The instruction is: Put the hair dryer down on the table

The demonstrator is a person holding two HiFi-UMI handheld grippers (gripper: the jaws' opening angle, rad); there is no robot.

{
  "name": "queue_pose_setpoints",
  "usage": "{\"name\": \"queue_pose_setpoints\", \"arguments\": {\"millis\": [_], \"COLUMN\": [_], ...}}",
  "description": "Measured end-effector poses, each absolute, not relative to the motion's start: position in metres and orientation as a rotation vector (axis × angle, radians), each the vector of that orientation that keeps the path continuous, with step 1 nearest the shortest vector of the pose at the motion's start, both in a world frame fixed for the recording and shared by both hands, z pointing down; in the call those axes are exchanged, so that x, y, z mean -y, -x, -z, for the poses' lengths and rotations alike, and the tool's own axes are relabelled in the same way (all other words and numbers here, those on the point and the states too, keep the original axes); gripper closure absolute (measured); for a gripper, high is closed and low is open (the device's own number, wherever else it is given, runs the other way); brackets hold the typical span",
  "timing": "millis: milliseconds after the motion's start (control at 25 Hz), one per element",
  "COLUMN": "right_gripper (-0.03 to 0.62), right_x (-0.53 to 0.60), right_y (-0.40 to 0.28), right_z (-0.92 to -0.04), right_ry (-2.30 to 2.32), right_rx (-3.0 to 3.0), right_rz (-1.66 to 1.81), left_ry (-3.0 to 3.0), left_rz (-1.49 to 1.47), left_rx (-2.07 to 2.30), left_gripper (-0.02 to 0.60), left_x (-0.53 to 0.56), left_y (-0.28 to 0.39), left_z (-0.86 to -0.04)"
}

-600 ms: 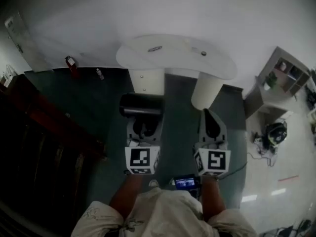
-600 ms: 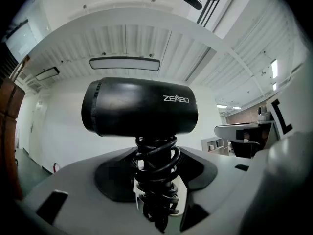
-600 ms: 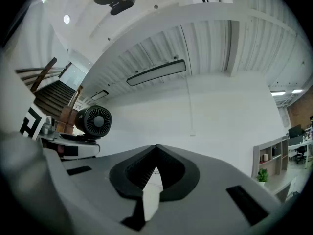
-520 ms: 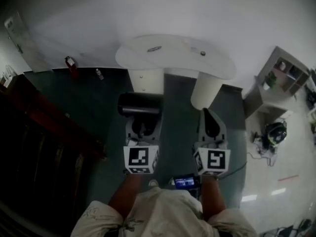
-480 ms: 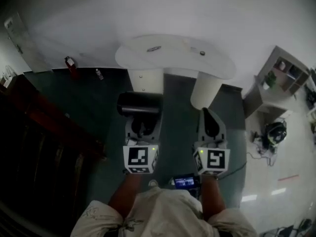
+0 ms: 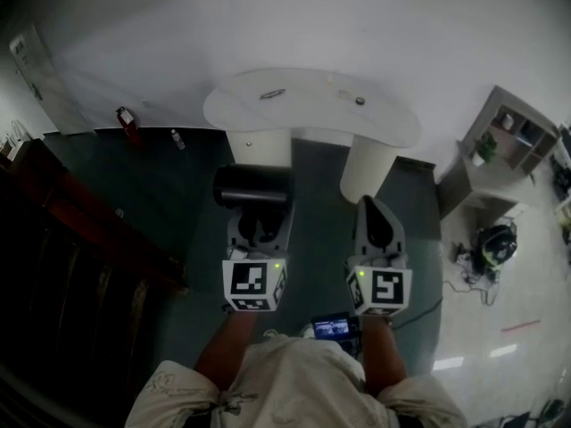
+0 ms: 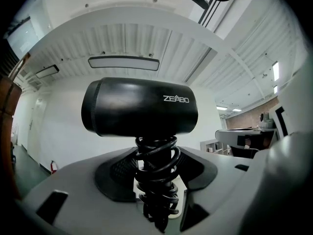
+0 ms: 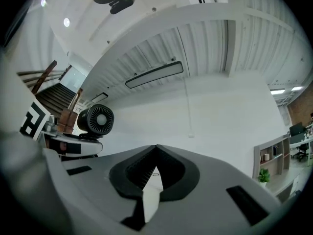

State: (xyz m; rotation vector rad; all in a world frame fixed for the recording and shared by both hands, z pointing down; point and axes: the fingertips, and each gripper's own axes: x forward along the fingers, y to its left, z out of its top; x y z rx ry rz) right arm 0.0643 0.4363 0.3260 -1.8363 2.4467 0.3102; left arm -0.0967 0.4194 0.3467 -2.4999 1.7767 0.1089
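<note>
One hair dryer (image 6: 252, 186) gripped in left tongs (image 6: 259, 212), seemingly short of table (image 6: 308, 127) edge

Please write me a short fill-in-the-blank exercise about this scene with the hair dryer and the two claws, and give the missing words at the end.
1. The left claw is shut on the hair dryer, whose colour is ____.
2. Its cord is coiled around its ____.
3. The right claw is shut and holds ____.
4. The hair dryer is not yet on the ____ table ahead.

Missing words: black; handle; nothing; white.
</note>
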Motion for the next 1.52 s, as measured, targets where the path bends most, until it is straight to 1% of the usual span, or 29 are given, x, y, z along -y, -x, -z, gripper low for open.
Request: {"name": "queue_pose_setpoints", "arguments": {"millis": [240, 600, 1160, 1520], "right_gripper": [0.592, 0.592, 0.592, 0.592], "right_x": [-0.423, -0.393, -0.278, -0.205], "right_y": [-0.088, -0.104, -0.084, -0.051], "right_z": [-0.326, -0.330, -0.338, -0.336], "right_ry": [1.809, 1.805, 1.892, 1.926], "right_rx": [-2.453, -2.445, -2.447, -2.424], "right_rz": [-0.326, -0.303, -0.307, -0.307], "left_ry": [2.470, 2.456, 2.491, 2.519], "left_rz": [-0.114, -0.127, -0.155, -0.160], "left_rx": [-1.801, -1.813, -1.723, -1.696], "left_gripper": [0.345, 0.345, 0.345, 0.345], "left_x": [-0.406, -0.375, -0.256, -0.184], "left_y": [0.078, 0.068, 0.080, 0.114], "left_z": [-0.346, -0.341, -0.331, -0.331]}}
